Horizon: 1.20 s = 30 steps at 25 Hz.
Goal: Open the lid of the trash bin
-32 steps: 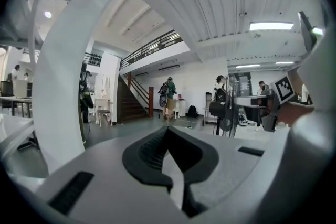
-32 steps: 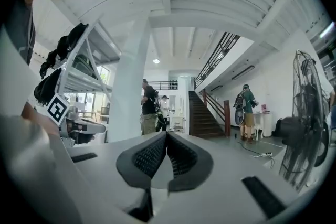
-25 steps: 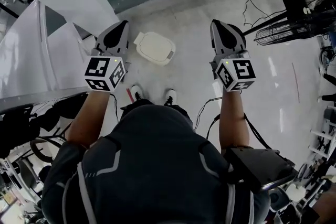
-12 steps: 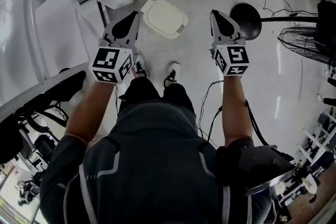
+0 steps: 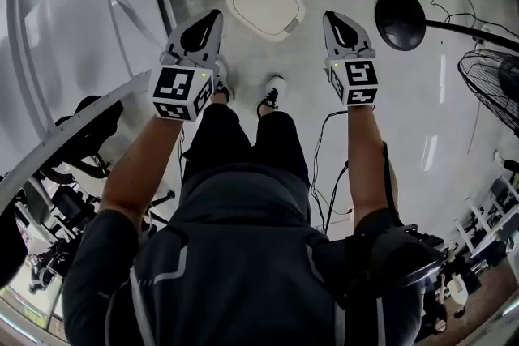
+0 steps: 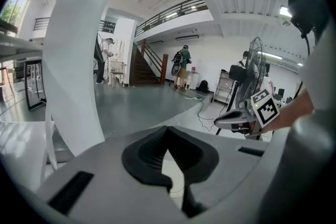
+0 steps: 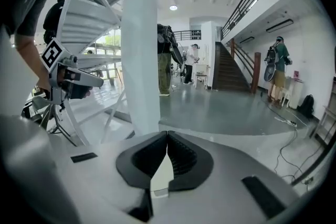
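The trash bin (image 5: 263, 4) stands on the pale floor ahead of my feet, seen from above with its cream rounded lid lying flat and closed. My left gripper (image 5: 214, 15) hovers just left of the bin, apart from it. My right gripper (image 5: 328, 16) hangs a little to the bin's right. Both are held at arm's length with black jaws pointing forward. In the left gripper view the left gripper (image 6: 167, 129) has its jaw tips meeting with nothing between them. The right gripper (image 7: 167, 134) shows the same in its own view.
A white stair frame (image 5: 73, 20) rises close on the left. A black round fan base (image 5: 400, 19) and a fan cage (image 5: 496, 89) stand to the right. Cables (image 5: 324, 143) trail on the floor by my shoes (image 5: 274, 88). People stand far off in the hall.
I have stepped forward: the bin has come from ahead of the grippers to between their tips, and the fan base has come into sight. Both grippers stay shut.
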{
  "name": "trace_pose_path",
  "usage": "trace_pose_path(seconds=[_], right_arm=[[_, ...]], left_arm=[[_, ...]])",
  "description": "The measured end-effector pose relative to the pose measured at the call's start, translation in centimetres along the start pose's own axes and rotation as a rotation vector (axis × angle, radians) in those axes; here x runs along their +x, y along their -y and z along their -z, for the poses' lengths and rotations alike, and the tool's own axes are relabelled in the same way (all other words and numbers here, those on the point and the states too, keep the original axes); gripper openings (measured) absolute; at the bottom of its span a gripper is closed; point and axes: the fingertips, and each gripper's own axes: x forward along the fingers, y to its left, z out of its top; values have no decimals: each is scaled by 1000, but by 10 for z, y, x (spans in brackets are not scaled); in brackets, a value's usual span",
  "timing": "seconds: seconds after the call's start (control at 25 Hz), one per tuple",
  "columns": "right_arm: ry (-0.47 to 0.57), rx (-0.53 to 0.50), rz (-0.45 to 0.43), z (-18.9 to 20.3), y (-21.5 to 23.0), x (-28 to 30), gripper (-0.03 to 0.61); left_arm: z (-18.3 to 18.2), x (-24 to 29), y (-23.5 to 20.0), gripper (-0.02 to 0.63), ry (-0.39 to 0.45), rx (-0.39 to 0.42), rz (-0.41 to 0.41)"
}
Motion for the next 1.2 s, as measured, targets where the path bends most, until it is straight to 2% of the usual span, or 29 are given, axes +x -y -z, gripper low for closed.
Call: trace_pose_path(seconds=[0.16, 0.44, 0.68, 0.96, 1.2], right_arm=[[-75, 21, -10, 49, -2, 26, 26], [-157, 28, -63, 113, -12, 74, 26], [-259, 48, -82, 183, -14, 113, 26], [-362, 61, -103, 252, -20, 149, 26], [-431, 67, -111, 300, -20, 178, 26]], left_arm=[[27, 17, -10, 8, -23, -44, -18], [79, 56, -17, 8, -96, -34, 0], [124, 79, -20, 8, -141, -103, -5], [179, 101, -25, 8, -215, -114, -24], [209, 113, -26, 8, -247, -115, -35]])
